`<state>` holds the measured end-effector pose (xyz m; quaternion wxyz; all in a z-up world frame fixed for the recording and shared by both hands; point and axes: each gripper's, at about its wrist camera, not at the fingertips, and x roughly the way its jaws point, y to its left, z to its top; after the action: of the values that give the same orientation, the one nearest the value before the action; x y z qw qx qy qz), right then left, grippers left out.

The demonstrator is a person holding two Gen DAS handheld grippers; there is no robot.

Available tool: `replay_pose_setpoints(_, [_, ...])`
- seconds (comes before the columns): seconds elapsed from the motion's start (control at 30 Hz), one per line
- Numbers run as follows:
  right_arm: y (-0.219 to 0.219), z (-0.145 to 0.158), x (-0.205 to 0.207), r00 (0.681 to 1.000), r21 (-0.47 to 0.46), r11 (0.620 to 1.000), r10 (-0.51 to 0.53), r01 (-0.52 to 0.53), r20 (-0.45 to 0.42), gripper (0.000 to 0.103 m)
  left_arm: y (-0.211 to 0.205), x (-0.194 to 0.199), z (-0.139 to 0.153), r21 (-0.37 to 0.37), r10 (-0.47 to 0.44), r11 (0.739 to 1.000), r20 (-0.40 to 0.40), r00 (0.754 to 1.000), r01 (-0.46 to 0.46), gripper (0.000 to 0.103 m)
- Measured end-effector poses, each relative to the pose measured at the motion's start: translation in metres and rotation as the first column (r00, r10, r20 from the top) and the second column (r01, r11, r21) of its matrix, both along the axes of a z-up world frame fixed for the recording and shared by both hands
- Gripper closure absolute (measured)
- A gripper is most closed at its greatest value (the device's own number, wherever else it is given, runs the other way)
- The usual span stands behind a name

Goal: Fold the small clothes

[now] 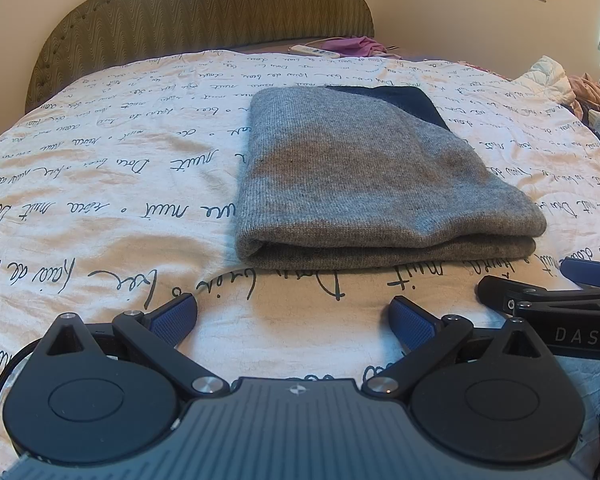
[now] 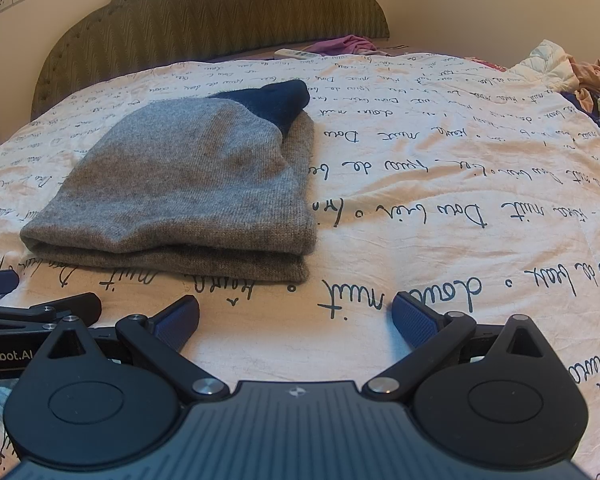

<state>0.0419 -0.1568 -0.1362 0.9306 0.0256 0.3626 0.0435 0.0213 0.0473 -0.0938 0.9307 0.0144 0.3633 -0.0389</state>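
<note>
A: Where does the grey knit (image 1: pixel 364 172) sit relative to you?

B: Folded on the bed (image 1: pixel 100 184), long axis running away. It lies ahead of your left gripper (image 1: pixel 292 316); the right gripper (image 2: pixel 296 316) sees it forward-left. Both pairs of fingers apart, empty.

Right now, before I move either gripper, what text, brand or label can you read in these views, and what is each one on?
"DAS": white letters on the right gripper, seen in the left wrist view.
"nRobot.AI": white letters, cut off at the frame edge, on the left gripper, seen in the right wrist view.
Bedsheet: looping handwritten script printed all over, upside down from here; I cannot read it reliably.
Grey knit garment: no label showing.
</note>
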Motion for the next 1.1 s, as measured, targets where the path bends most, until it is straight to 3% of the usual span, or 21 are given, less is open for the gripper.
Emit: replay_pose_setpoints(1.1, [-0.0006, -0.0005, -0.0002, 1.000, 0.002, 1.000, -0.002, 0.002, 0.001, 0.000, -0.0018, 0.0034, 0.0021, 0.004, 0.007, 1.000, -0.019, 1.000, -0.007, 0.000])
